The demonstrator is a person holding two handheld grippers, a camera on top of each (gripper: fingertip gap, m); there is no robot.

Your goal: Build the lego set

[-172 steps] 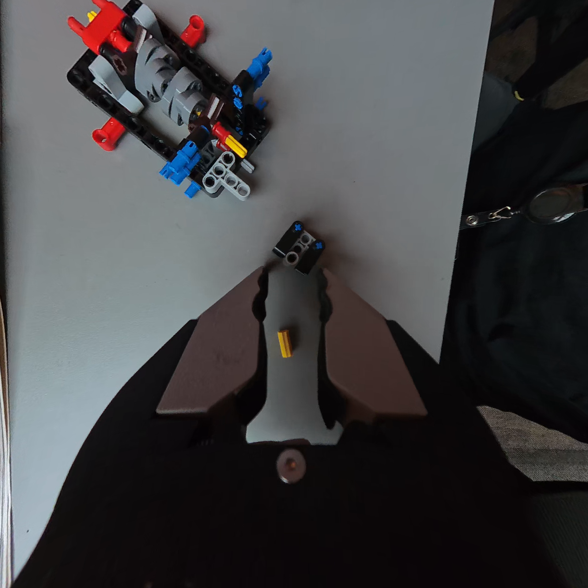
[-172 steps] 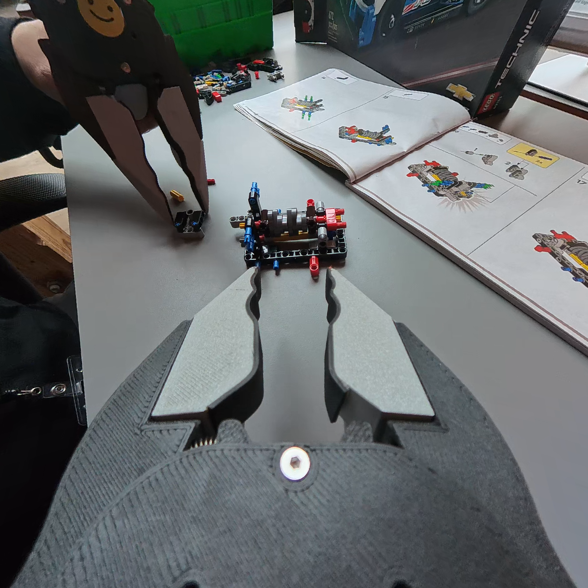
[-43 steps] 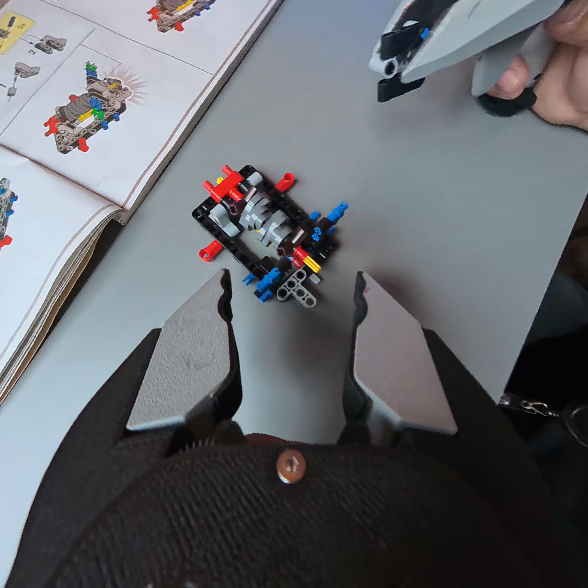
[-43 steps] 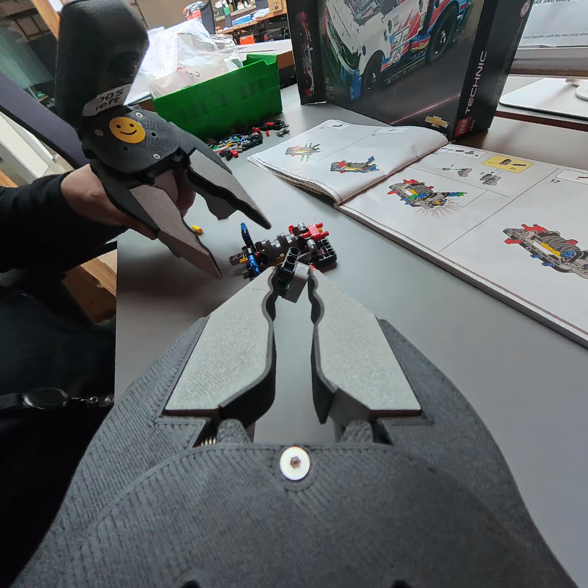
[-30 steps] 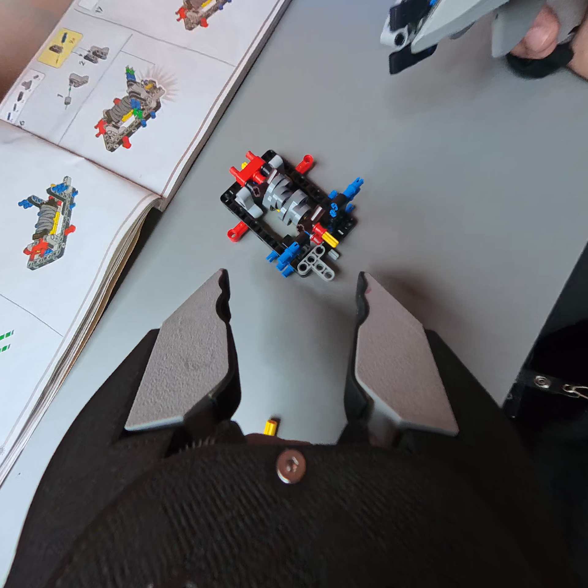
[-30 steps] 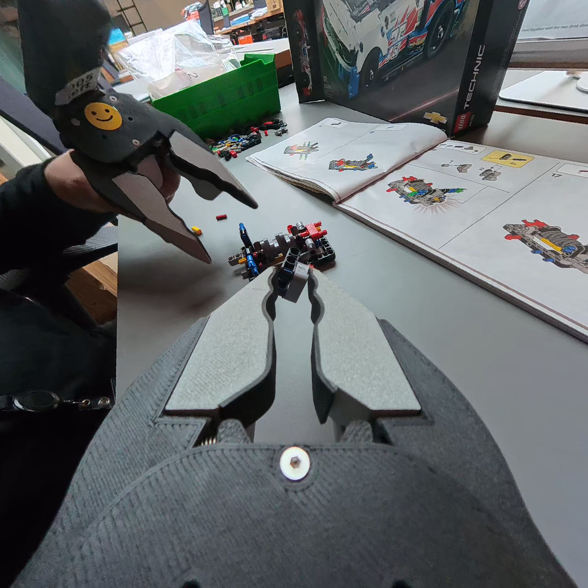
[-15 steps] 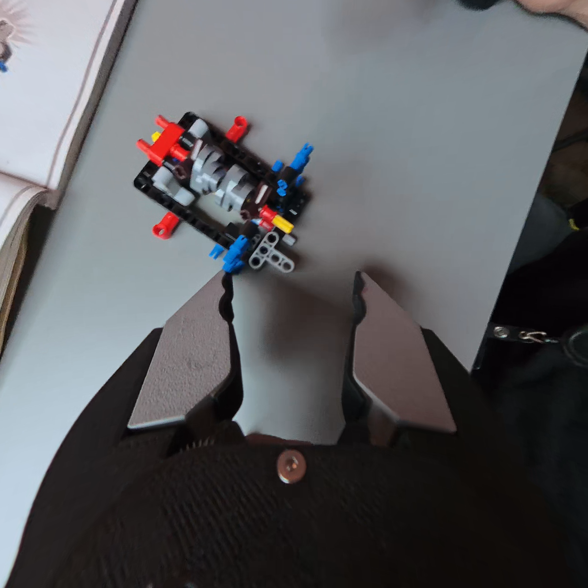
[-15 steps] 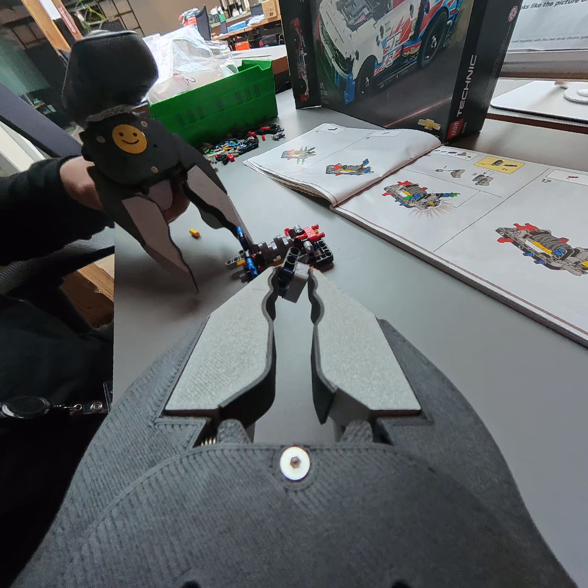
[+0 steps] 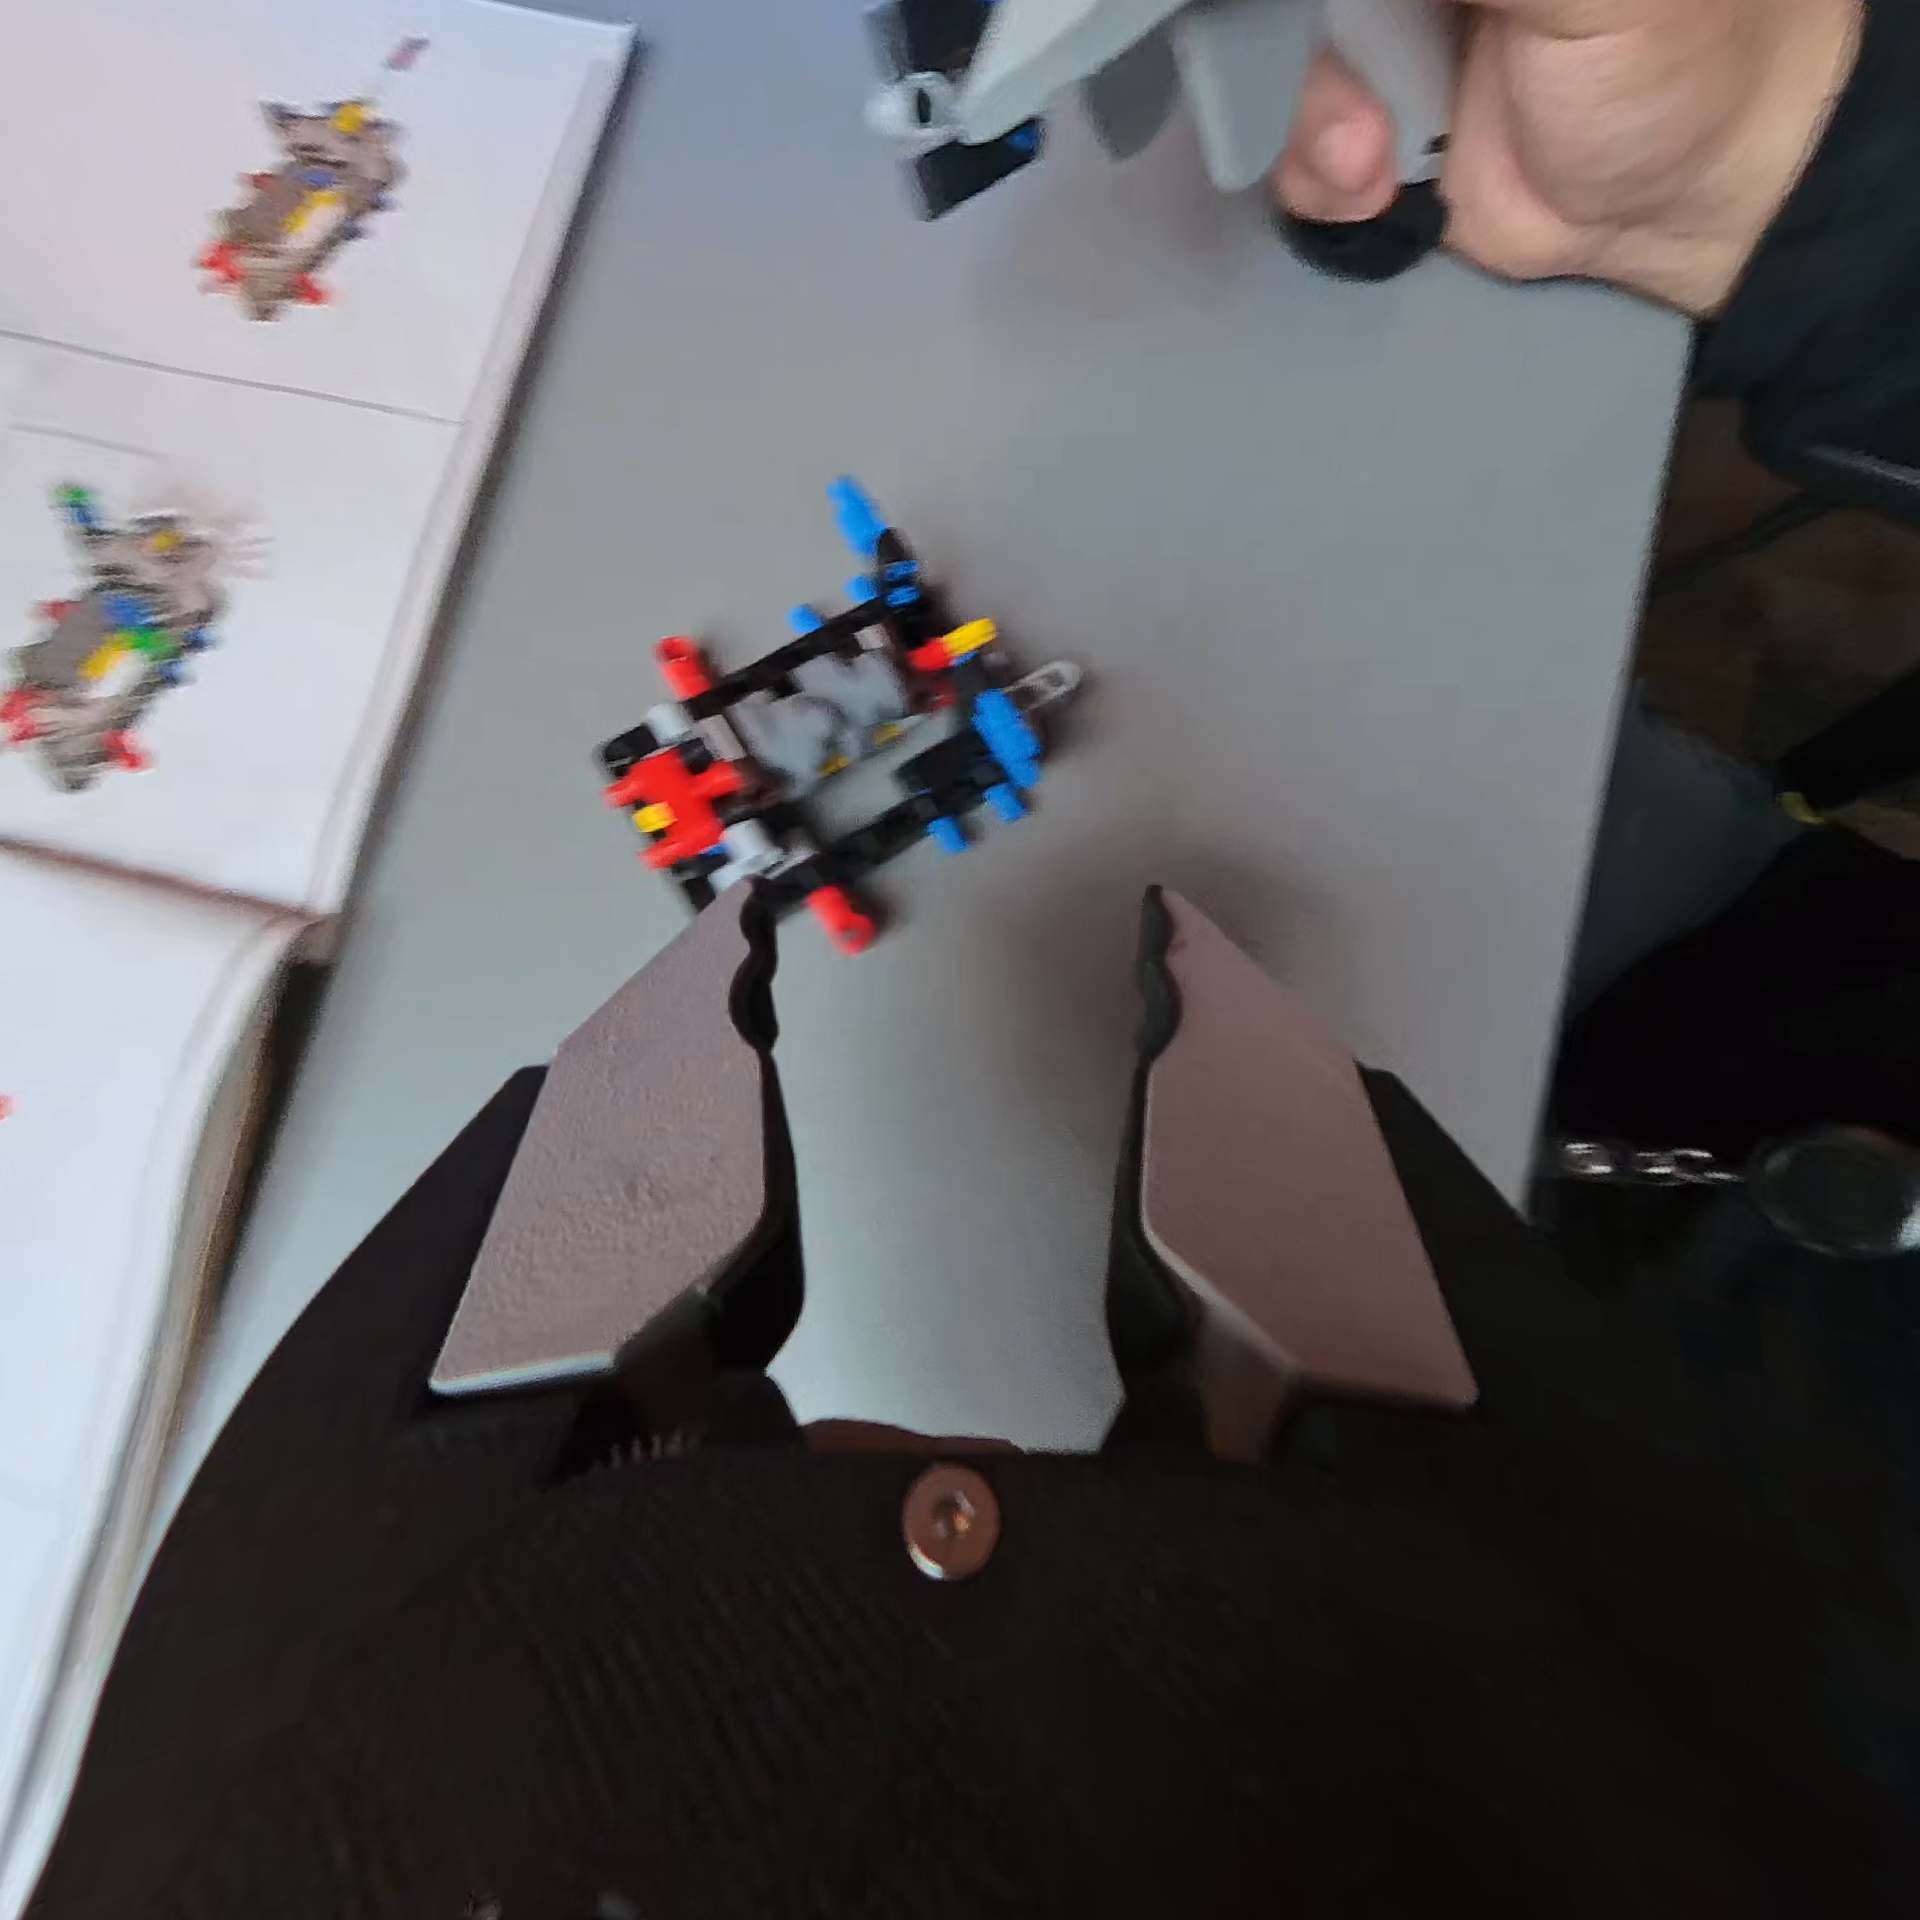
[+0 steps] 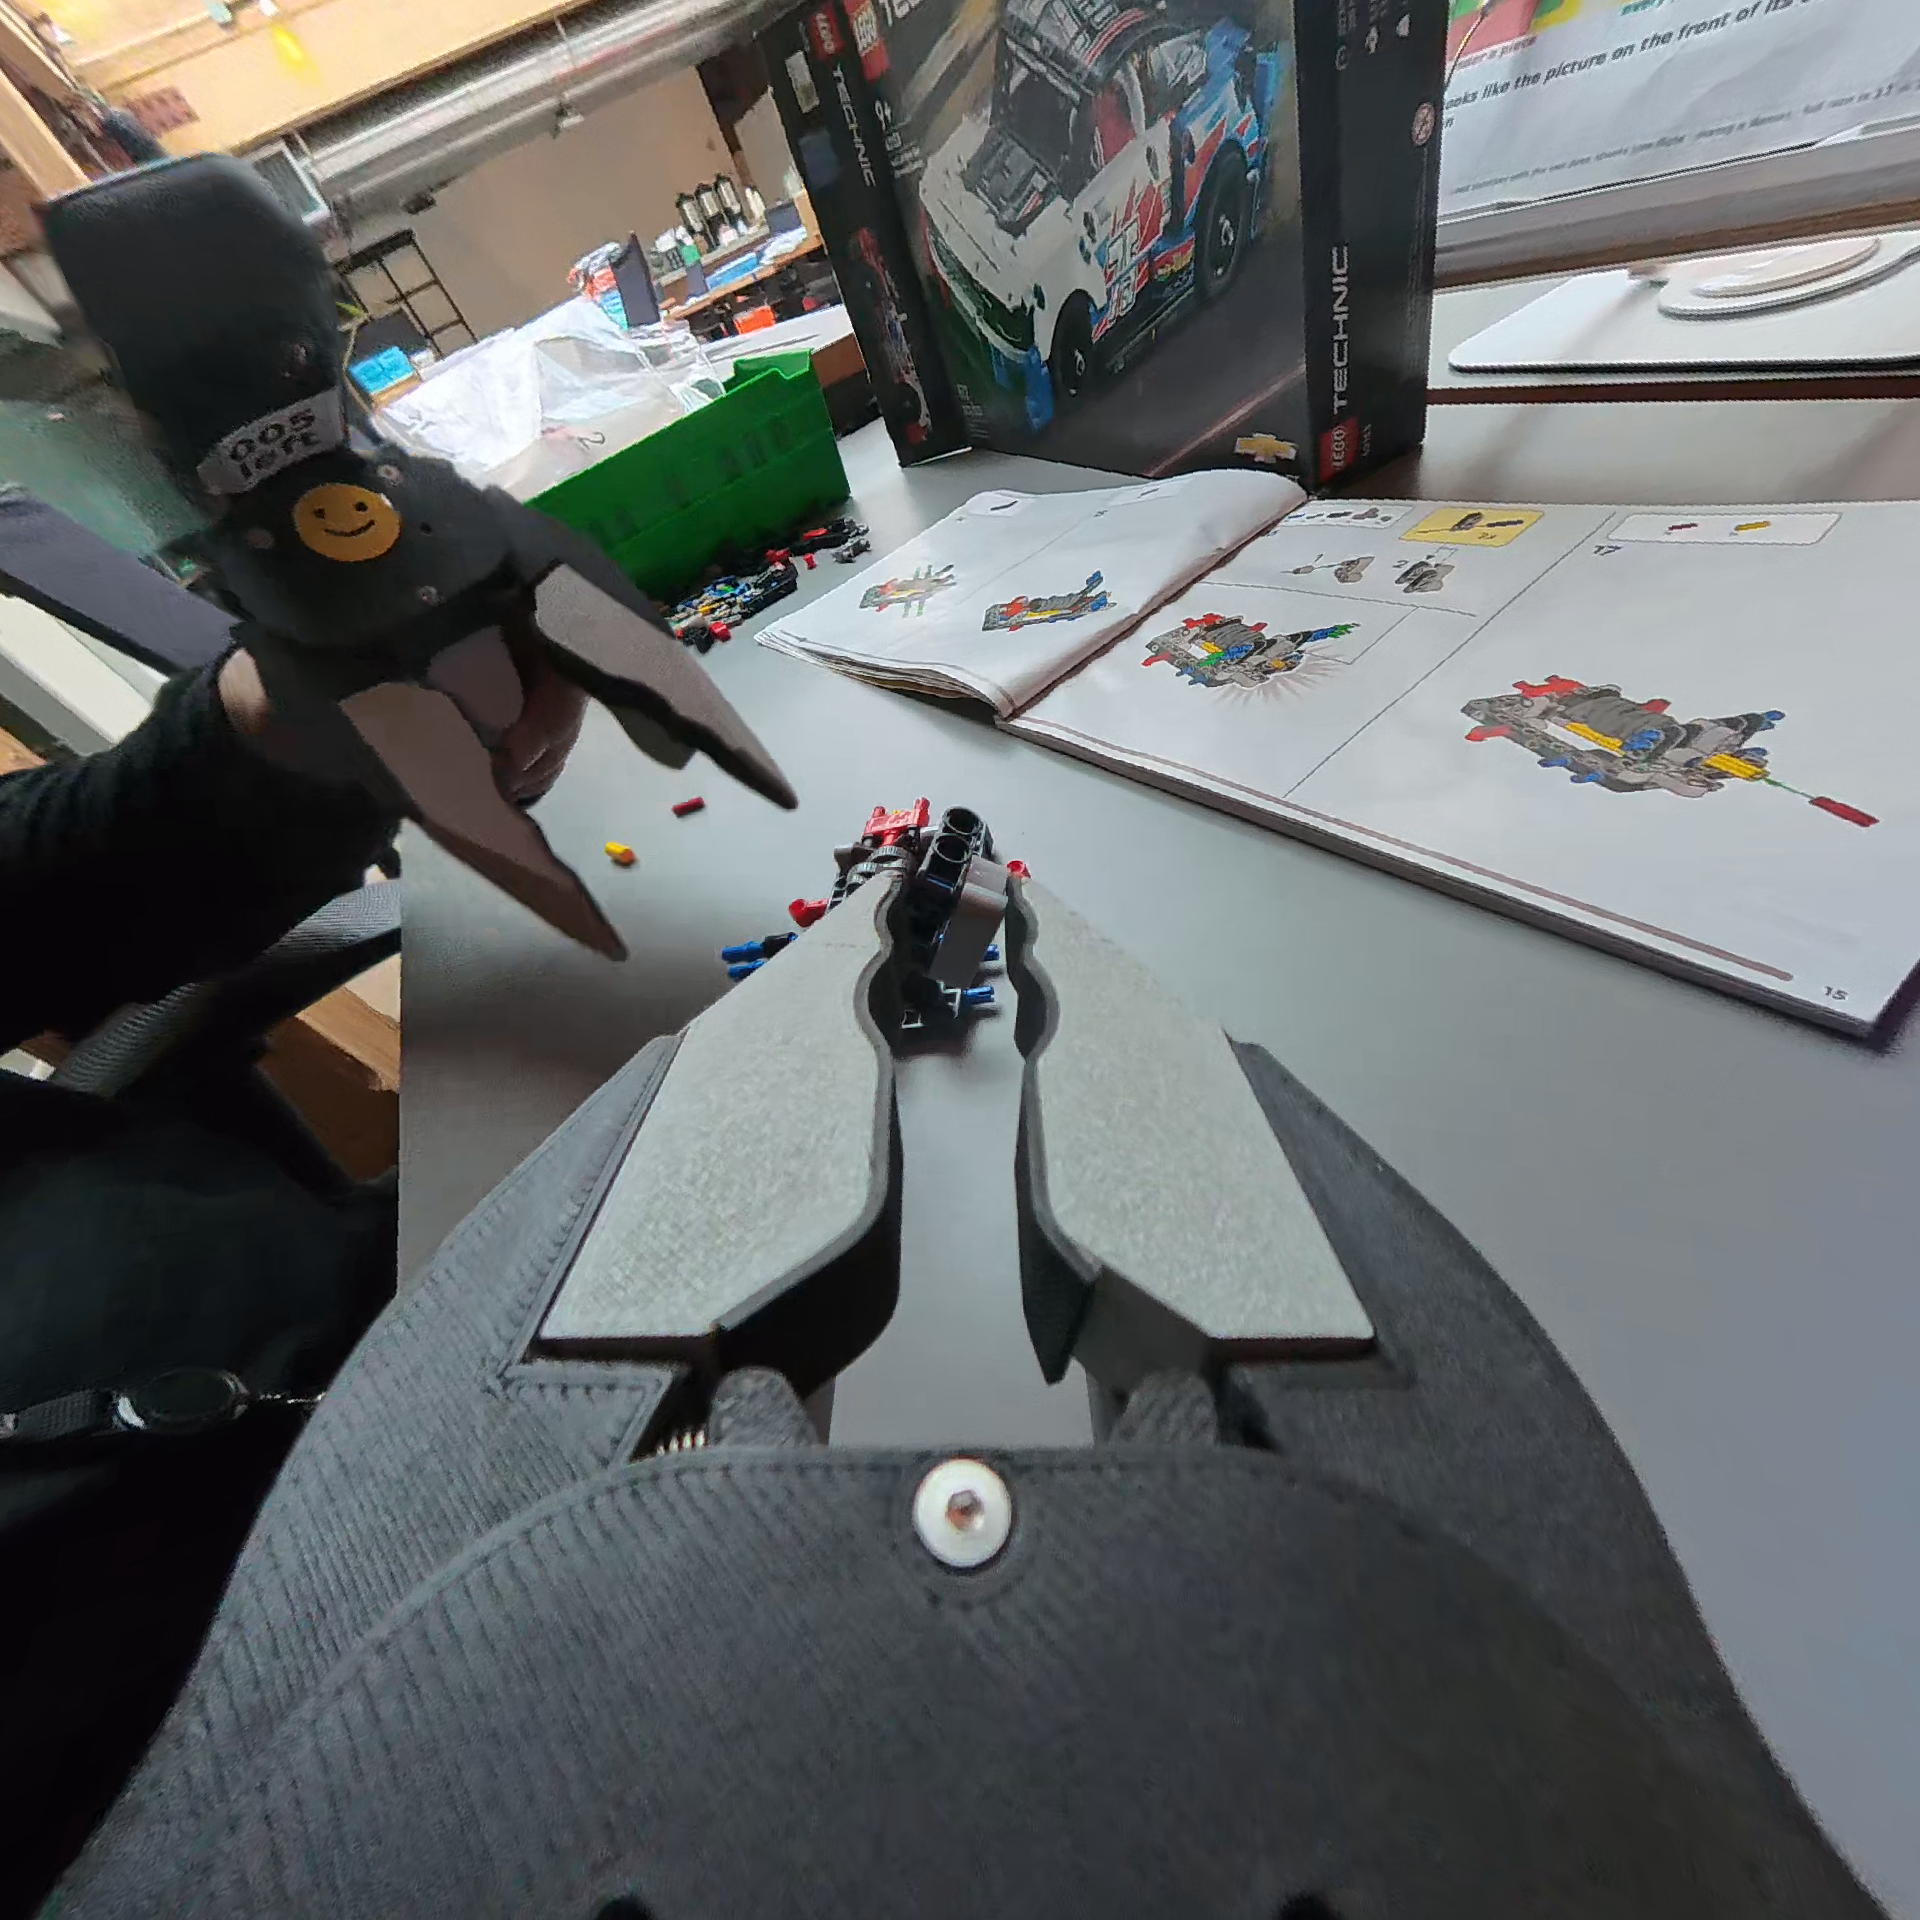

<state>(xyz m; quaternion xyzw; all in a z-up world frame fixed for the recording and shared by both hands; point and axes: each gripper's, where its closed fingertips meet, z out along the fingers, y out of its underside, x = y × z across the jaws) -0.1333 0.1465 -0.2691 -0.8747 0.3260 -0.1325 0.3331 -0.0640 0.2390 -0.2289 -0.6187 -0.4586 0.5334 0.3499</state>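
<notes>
Grey desk (image 10: 1507, 1091) carries one partly built lego chassis (image 9: 831, 717), one open instruction booklet (image 10: 1351, 665), one green bin (image 10: 707, 478) and one tall set box (image 10: 1132, 229); a heap of loose pieces (image 10: 748, 597) lies by the bin, and two single bits, one yellow pin (image 10: 620, 853) and one red pin (image 10: 687, 805), lie apart from it.

Two claws are in play. Left claw (image 9: 948, 914) hangs above the desk, tilted downward, its two brown fingers spread wide with nothing between them; its left fingertip sits just at the near corner of the chassis. In the right wrist view it shows black, held from behind by a hand in a dark sleeve (image 10: 156, 831).

Right claw (image 10: 951, 914) is clamped on a small black-and-grey sub-assembly (image 10: 951, 883) with blue pins, gripped upright at the fingertips, directly beyond which the chassis lies on the desk. A bare hand (image 9: 1579, 135) grips its handle.

Chassis itself is a black rectangular frame holding grey parts in the middle, with red connectors at the end nearer the booklet and blue pins at the other end. Motion blur softens its finer detail.
</notes>
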